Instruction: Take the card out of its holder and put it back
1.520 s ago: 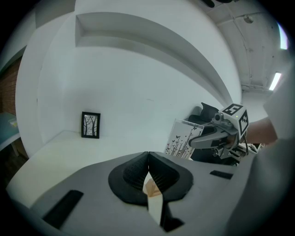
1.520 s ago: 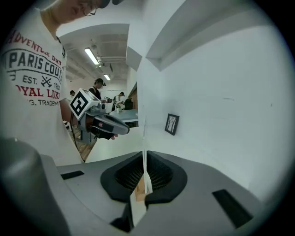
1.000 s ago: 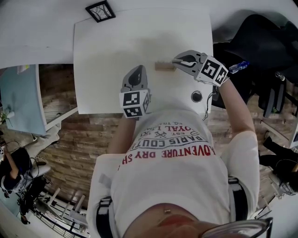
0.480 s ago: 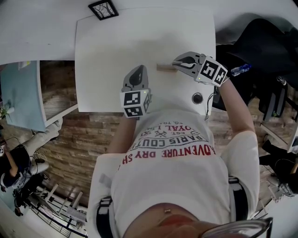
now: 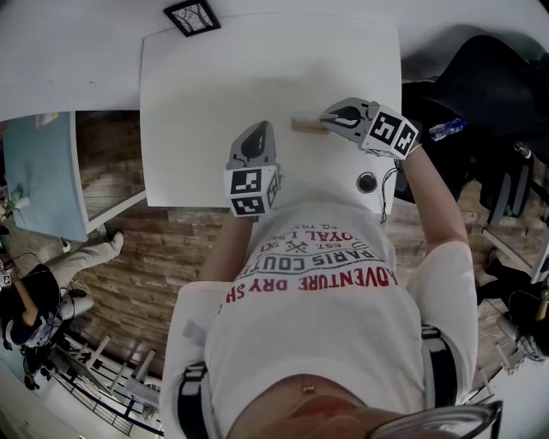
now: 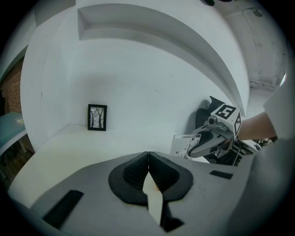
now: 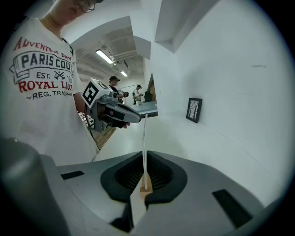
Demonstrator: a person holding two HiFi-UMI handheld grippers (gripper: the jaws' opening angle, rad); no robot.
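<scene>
A small wooden holder [image 5: 305, 124] lies on the white table [image 5: 214, 77], right of middle. My right gripper [image 5: 328, 117] is shut on the white printed card [image 6: 183, 145], pinching its right end. In the right gripper view the card [image 7: 144, 147] shows edge-on as a thin upright line between the pads, and its lower edge meets the holder [image 7: 146, 189]. My left gripper [image 5: 255, 139] hovers near the table's front edge, left of the holder and apart from it. Its jaws [image 6: 148, 159] are shut with nothing in them.
A black-framed picture [image 5: 192, 17] stands at the table's far side. A round cable hole [image 5: 367, 182] sits in the front right corner. Black chairs [image 5: 480, 77] and a bottle [image 5: 446, 129] are off the right edge. A light blue table [image 5: 39, 176] stands at left.
Both grippers keep their places at the holder and the table's front edge. Only the head view has drifted slightly.
</scene>
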